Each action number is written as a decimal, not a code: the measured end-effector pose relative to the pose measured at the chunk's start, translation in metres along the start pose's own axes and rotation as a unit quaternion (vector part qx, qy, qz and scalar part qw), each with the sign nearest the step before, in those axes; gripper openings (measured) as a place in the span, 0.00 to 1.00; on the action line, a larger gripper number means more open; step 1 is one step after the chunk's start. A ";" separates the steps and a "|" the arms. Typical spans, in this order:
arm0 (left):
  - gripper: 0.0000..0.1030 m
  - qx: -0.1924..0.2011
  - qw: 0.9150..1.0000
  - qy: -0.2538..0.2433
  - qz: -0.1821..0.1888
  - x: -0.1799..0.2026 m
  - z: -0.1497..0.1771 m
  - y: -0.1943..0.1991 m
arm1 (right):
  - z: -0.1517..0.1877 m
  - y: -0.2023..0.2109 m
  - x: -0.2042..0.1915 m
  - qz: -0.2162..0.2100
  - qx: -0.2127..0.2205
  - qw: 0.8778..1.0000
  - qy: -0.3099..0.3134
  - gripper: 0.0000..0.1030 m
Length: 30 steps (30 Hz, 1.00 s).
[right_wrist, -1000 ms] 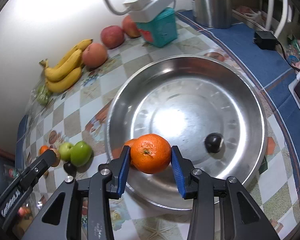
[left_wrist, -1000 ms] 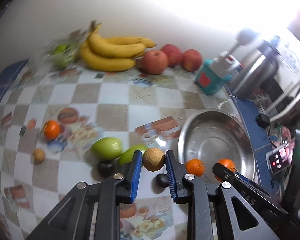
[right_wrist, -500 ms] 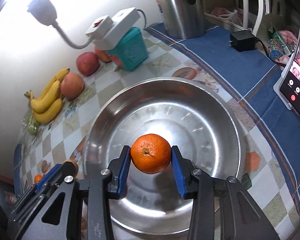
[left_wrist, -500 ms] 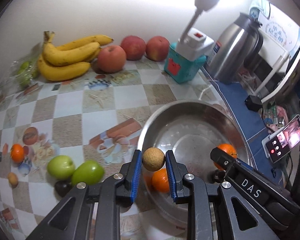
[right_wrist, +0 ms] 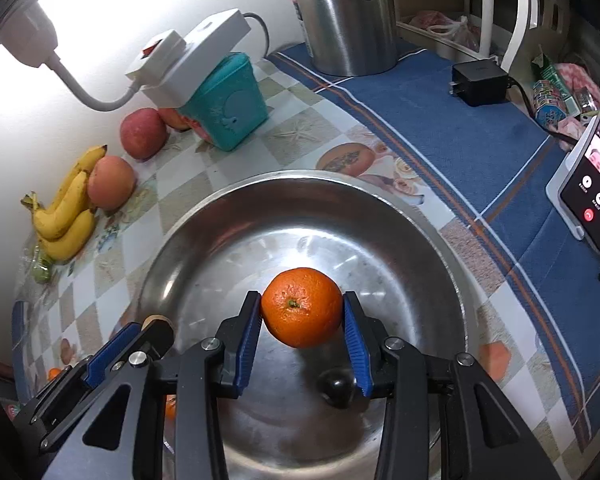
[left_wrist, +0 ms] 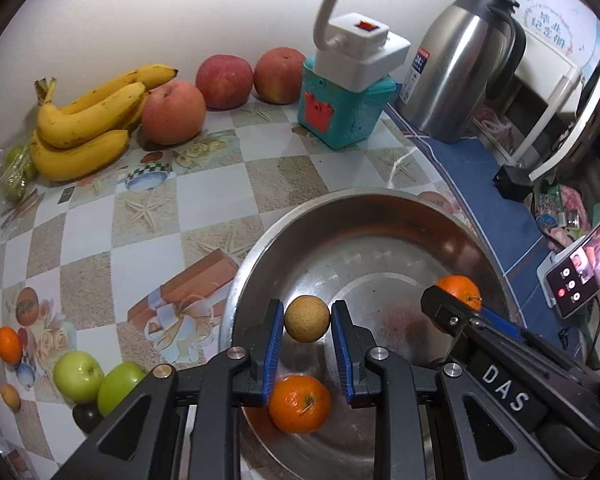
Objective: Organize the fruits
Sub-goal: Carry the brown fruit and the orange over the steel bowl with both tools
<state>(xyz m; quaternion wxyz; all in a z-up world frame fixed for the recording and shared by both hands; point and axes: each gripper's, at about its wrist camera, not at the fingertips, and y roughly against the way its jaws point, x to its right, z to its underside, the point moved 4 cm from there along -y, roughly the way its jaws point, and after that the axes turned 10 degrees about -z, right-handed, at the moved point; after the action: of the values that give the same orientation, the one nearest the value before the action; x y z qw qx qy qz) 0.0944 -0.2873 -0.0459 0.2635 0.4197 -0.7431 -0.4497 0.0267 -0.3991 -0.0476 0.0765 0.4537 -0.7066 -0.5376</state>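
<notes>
A steel kettle (left_wrist: 458,76) stands beside a teal box (left_wrist: 342,114).

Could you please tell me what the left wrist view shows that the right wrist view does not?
Only the left wrist view shows two green apples and an orange lying in the bowl. Only the right shows a black charger and a dark fruit. Both share the steel bowl, bananas and each gripper's load: tan fruit, held orange.

left gripper (left_wrist: 307,354): matte black frame, triangular cutouts, ribbed blue finger pads (left_wrist: 273,350), silver round screw heads | right gripper (right_wrist: 302,340): same black build, blue ribbed pads (right_wrist: 249,340), silver screws | white "DAS" lettering on right finger, seen from left wrist view
</notes>
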 end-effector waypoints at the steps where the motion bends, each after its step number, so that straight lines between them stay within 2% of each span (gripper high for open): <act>1: 0.26 -0.001 1.000 -0.001 0.000 0.001 0.000 -0.002 | 0.000 -0.001 0.001 -0.002 0.000 1.000 -0.003 0.41; 13: 0.26 -0.018 1.000 -0.010 -0.008 0.004 0.007 -0.016 | 0.003 -0.011 0.005 0.000 -0.015 1.000 -0.005 0.41; 30: 0.27 -0.015 1.000 -0.022 -0.013 0.008 0.006 -0.014 | 0.003 -0.009 0.009 0.006 -0.019 1.000 -0.012 0.41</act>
<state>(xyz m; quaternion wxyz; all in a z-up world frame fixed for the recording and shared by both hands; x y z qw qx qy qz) 0.0916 -0.2948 -0.0611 0.2475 0.4156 -0.7362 -0.4733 0.0247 -0.4037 -0.0600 0.0802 0.4414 -0.7000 -0.5557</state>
